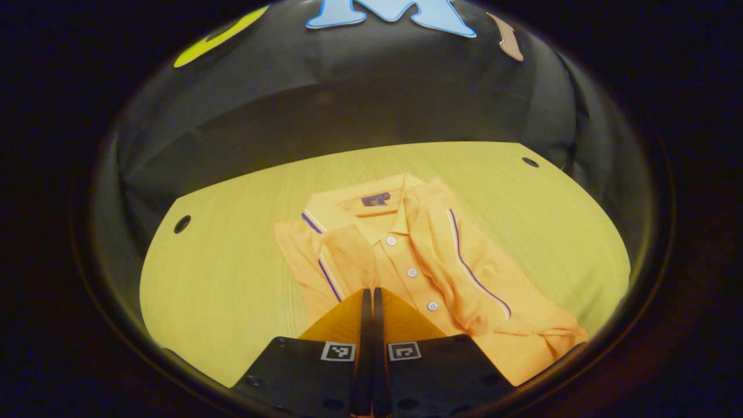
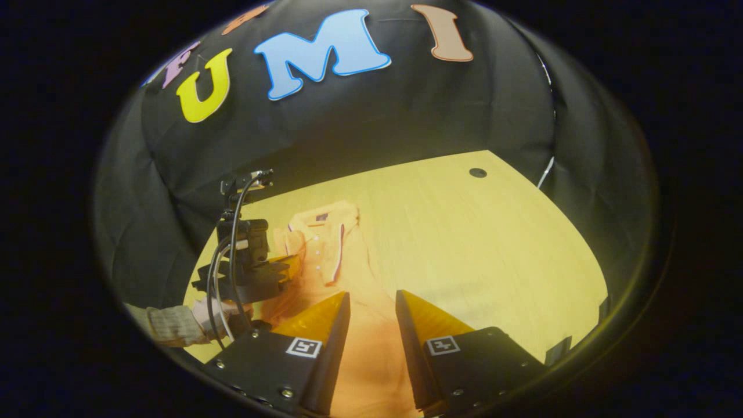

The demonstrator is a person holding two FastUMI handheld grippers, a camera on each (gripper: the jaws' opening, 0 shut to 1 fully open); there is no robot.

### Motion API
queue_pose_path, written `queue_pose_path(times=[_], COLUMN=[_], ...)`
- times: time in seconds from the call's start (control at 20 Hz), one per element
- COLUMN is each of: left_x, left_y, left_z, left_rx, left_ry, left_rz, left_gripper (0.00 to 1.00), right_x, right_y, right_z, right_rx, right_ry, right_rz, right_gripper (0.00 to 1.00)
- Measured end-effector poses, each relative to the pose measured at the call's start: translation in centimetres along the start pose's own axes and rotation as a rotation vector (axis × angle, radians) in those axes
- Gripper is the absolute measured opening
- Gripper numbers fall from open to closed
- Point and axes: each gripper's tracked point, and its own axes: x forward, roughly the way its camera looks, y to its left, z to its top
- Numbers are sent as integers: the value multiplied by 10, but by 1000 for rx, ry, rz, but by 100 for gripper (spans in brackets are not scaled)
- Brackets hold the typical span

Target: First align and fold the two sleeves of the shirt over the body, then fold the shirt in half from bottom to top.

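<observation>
Plenty of bare wooden table [image 1: 220, 278] all around, especially toward the right edge and far corners. The orange polo shirt [image 1: 418, 267] lies mid-table, both striped sleeves over the body. The left gripper [image 1: 369, 302] hovers over it pinched closed on nothing; the right gripper [image 2: 372, 313] is parted wide above the soft hem.

shirt [image 1: 406, 261] on table [image 1: 220, 278], both sleeves over body
</observation>
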Motion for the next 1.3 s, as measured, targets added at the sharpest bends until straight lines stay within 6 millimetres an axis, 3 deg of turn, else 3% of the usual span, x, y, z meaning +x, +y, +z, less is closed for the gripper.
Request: queue_pose_path(times=[0.1, 0.2, 0.25, 0.3, 0.35, 0.55, 0.85, 0.9, 1.05, 1.25, 1.3], left_x=[1, 0, 1, -1, -4, -44, -116, -127, -161, -196, -202], left_y=[-3, -16, -8, 3, 6, 23, 69, 74, 77, 60, 54], left_z=[0, 2, 3, 2, 3, 7, -24, -32, -62, -114, -127], left_rx=[20, 19, 46, 62, 47, -19, -29, -34, -68, -80, -76], left_ry=[-4, -7, -8, -3, -13, -56, -65, -60, -33, 49, 69], left_rz=[-4, -56, -14, 16, 9, -9, 32, 47, 56, 36, 30], left_gripper=[9, 22, 55, 71, 98, 98, 98, 94, 100, 100, 94], right_x=[1, 3, 3, 3, 3, 4, 6, 6, 3, -9, -9], right_y=[-1, -2, -1, 0, 0, -2, -12, -14, -19, -27, -28], right_z=[-2, -3, -3, -3, -4, -12, -34, -39, -62, -100, -109], right_rx=[6, 5, 3, -1, -4, -33, -68, -80, -108, -139, -149], right_ry=[3, 6, 8, 10, 11, 39, 101, 116, 176, 270, 294], right_rz=[-1, 3, 7, 11, 14, 22, 34, 37, 42, 63, 69], right_gripper=[51, 51, 51, 51, 51, 51, 51, 51, 48, 51, 51])
